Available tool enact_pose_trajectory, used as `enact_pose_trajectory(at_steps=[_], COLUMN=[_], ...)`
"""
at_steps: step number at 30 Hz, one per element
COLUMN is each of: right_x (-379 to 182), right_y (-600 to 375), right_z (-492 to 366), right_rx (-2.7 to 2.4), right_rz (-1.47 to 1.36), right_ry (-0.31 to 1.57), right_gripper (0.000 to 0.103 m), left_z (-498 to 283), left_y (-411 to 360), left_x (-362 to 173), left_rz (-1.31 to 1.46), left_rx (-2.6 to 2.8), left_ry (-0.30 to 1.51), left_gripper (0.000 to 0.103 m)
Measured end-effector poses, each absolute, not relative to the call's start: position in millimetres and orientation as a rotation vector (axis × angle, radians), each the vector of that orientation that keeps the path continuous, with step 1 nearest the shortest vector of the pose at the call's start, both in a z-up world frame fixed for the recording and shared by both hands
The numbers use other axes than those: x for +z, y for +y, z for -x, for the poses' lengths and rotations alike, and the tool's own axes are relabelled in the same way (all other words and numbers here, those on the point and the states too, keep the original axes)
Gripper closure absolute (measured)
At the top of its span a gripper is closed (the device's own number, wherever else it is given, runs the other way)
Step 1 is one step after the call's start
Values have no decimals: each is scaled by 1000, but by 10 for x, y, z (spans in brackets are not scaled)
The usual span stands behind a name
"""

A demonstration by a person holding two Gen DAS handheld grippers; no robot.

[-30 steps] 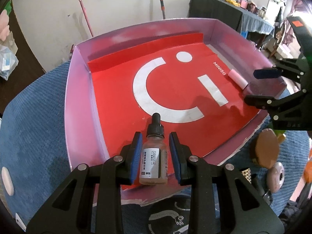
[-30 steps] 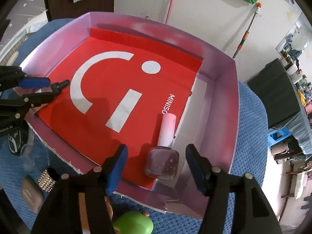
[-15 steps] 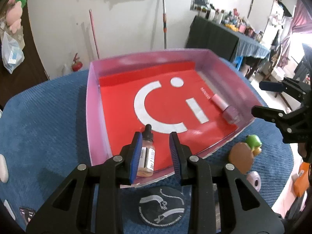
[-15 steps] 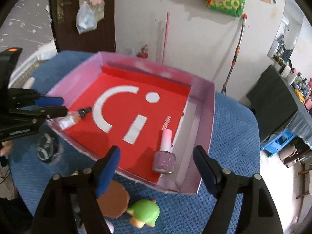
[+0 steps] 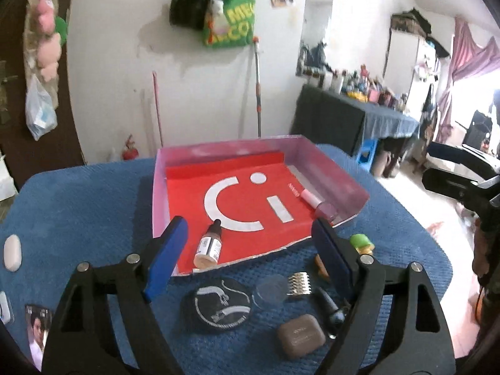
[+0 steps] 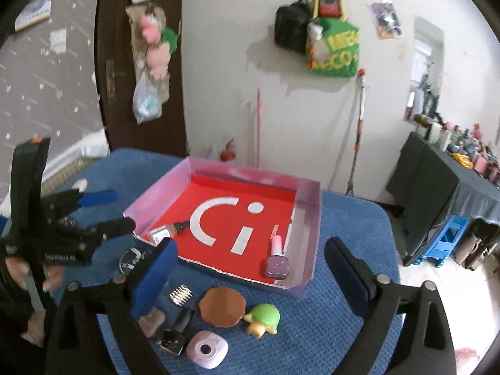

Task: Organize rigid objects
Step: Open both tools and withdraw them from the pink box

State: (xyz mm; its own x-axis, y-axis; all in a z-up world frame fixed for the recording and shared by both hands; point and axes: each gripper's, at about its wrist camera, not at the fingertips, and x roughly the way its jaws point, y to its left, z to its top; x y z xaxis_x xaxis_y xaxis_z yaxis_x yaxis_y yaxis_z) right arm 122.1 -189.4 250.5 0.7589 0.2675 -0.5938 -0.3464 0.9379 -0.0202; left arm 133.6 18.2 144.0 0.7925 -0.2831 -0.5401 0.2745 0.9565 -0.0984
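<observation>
Left wrist view shows the left gripper (image 5: 250,250) pulled back and raised above the blue-covered desk (image 5: 87,206), its blue-padded fingers (image 5: 165,253) spread wide and holding nothing. A second ago those fingers sat close on either side of the small dropper bottle with a black cap and white label (image 5: 208,243); now the bottle lies on its side, apart from them, on the red liner at the near left corner of the pink-walled shallow cardboard box (image 5: 157,193).

In the right wrist view the right gripper (image 6: 250,268) is likewise released and withdrawn. The nail polish bottle with a pale pink cap and purple glitter body (image 6: 276,261) lies inside the box near its right wall.

Both deliveries appear complete, so two items are sorted. Outside the box, on the desk in front of it, wait a round brown compact (image 6: 222,306), a green turtle toy (image 6: 263,315), a lilac rounded case (image 6: 206,348), a brown pebble-shaped case (image 5: 300,340), a gold studded clip (image 5: 298,282) and a black round patch (image 5: 222,307). The next step is probably to pick among these.
</observation>
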Motion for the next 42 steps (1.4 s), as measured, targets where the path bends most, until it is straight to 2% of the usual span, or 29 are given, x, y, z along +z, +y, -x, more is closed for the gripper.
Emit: enact_pose_trajectory(at_steps=[6, 12, 17, 24, 30, 42], right_x=[2565, 2377, 2097, 1574, 1158, 977], right_y=[-1990, -2016, -1968, -1947, -1955, -1902], right_z=[-720, -297, 16, 152, 173, 107], right_rx=[259, 203, 173, 174, 153, 133], right_rz=[103, 62, 59, 11, -32, -21], right_ry=[505, 453, 411, 484, 577, 611], right_gripper=[0, 0, 0, 0, 0, 0], left_z=[-941, -591, -320, -45, -9, -132], left_y=[143, 73, 49, -2, 34, 101], left_x=[1442, 1327, 1141, 785, 541, 281], left_rz=[22, -2, 3, 4, 40, 111], left_rx=[-258, -201, -153, -107, -106, -110], left_ry=[492, 438, 403, 403, 475, 584], left_gripper=[22, 21, 13, 13, 13, 13])
